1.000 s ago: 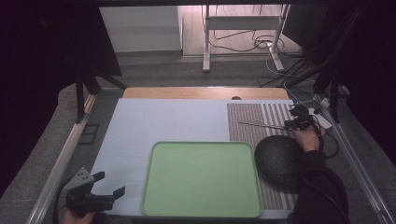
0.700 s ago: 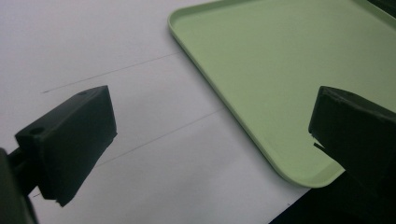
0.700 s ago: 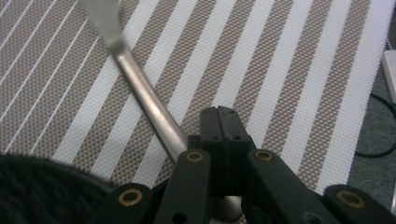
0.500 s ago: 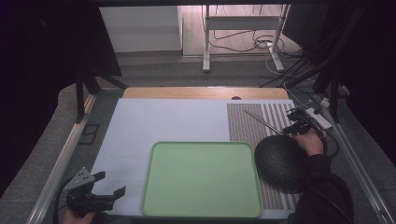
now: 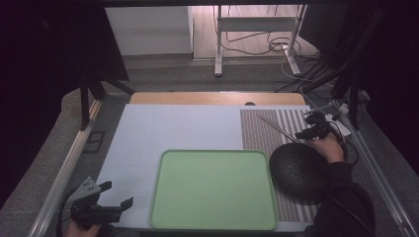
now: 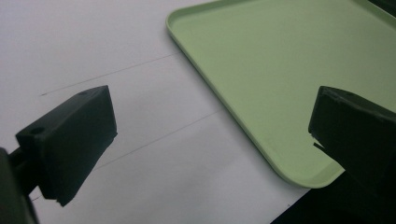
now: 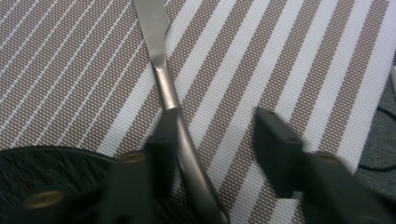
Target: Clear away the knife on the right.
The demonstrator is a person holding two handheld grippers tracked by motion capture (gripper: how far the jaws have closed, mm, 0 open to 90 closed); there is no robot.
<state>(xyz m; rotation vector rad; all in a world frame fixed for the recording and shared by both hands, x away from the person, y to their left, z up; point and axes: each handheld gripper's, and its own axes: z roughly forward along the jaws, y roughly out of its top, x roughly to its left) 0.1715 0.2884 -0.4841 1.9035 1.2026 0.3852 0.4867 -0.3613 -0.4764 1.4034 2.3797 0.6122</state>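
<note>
Taking the green tray [image 5: 212, 190] as the marker, the left gripper [image 5: 114, 198] sits just off its near left corner, held low over the white table surface [image 5: 173, 128] by a hand [image 5: 81, 229] at the table's near edge. Its two black jaws stand wide apart with nothing between them; in the left gripper view they frame the tray's [image 6: 280, 70] rounded corner and raised rim over the pale sheet [image 6: 116, 93]. The tray itself is a flat, pale green rectangle with rounded corners and a bare inside. To the right of the tray lies a brown-and-white striped placemat [image 5: 269, 131], and on it, touching the tray's right edge or very nearly so, sits a round black dish [image 5: 299, 173] with a finely textured surface. Beyond the dish, away from the tray's far right corner, a slim silver table knife [image 5: 276, 127] lies slantwise on the mat. In the right gripper view the knife [image 7: 166, 79] is plain brushed metal, its blade running up and away, its handle curving down beside the dish's [image 7: 60, 172] rim. The right gripper [image 5: 310, 129], held by a hand [image 5: 328, 147] in a dark sleeve, has its jaws spread; the knife handle lies against the inner face of one jaw, and the other jaw stands clear of it.
</note>
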